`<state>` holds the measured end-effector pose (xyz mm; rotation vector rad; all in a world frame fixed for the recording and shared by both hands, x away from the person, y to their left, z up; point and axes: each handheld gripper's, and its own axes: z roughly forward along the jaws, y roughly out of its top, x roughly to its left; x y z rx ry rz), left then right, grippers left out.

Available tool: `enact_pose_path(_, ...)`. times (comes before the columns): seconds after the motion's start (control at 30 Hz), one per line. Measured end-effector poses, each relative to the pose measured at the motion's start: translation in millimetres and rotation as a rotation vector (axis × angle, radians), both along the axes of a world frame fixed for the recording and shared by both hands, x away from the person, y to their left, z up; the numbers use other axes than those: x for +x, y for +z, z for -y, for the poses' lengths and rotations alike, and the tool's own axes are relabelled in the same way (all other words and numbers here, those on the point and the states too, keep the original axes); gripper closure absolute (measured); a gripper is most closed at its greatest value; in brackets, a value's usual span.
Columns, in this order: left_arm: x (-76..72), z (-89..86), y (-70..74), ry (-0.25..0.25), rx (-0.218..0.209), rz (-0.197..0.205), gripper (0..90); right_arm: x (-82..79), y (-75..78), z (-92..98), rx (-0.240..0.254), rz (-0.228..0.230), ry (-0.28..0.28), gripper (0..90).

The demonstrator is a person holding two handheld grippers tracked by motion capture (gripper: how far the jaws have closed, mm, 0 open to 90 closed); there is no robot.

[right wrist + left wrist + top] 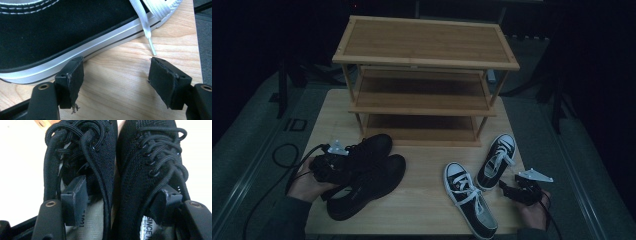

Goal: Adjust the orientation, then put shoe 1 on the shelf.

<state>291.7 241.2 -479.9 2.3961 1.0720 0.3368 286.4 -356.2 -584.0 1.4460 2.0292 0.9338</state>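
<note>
Progress is at an early stage by appearance: all three tiers of the bamboo shoe rack [426,42] at 12 o'clock are bare, and both pairs sit on the table [422,200]. The left gripper [332,161] at 8 o'clock has its spread jaws reaching into the collars of the two black knit shoes [130,167], one jaw per shoe, not yet closed. The right gripper [115,80] at 4 o'clock is open and empty beside the black-and-white canvas sneakers [484,177]; table is pale wood, the surrounding room dark.

A light wooden table [422,200] stands on grey floor [257,145]. A three-tier bamboo rack [424,42] occupies its far half. Surroundings are dark, lighting dim.
</note>
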Motion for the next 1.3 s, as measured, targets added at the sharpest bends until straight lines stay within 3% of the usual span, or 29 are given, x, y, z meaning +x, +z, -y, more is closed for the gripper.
enact_pose_path(0.63, 3.1, 5.5, -2.2, -0.028, -0.001, -0.024, 48.9, 0.0, 0.0, 0.0, 0.000, 0.000, 0.000, 28.0)
enact_pose_path(0.8, 4.1, 7.0, -3.3, -0.032, 0.008, -0.028, 50.5, 0.0, 0.0, 0.0, 0.000, 0.000, 0.000, 28.0)
enact_pose_path(0.87, 6.5, 9.7, -6.6, -0.023, 0.042, -0.033, 50.5, 0.0, 0.0, 0.0, 0.000, 0.000, 0.000, 28.0)
enact_pose_path(0.93, 9.2, 11.1, -10.0, -0.015, 0.046, -0.044, 50.9, 0.0, 0.0, 0.0, 0.000, 0.000, 0.000, 28.0)
enact_pose_path(1.13, 12.1, 11.3, -11.8, -0.019, 0.026, -0.067, 61.2, 0.0, 0.0, 0.0, 0.000, 0.000, 0.000, 28.0)
enact_pose_path(1.3, 10.7, 12.1, -10.9, -0.031, 0.032, -0.059, 76.5, 0.0, 0.0, 0.0, 0.000, 0.000, 0.000, 28.0)
